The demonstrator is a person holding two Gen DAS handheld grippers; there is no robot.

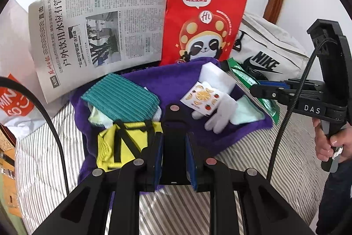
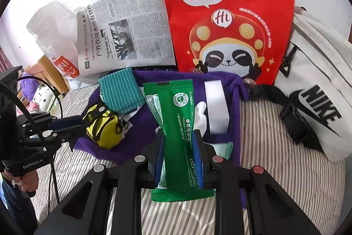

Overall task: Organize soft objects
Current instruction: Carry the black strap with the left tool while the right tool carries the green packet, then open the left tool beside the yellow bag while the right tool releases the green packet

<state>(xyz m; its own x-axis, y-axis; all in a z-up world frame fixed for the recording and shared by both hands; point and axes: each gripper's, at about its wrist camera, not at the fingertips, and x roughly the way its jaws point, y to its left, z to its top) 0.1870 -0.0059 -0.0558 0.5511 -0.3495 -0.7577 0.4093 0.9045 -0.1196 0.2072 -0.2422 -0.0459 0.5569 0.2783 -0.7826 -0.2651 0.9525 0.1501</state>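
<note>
Pads of the right gripper (image 2: 178,155) pinched the green snack packet (image 2: 176,124) across its waist, long axis pointing ahead over the purple towel (image 2: 136,142), while the left gripper (image 1: 174,160) hung spread beside the yellow pouch (image 1: 125,142).

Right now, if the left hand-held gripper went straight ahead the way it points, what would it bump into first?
Probably the purple blanket just past the left hand-held gripper, then the white glove holding a fruit-print packet; depth is hard to judge.
</note>
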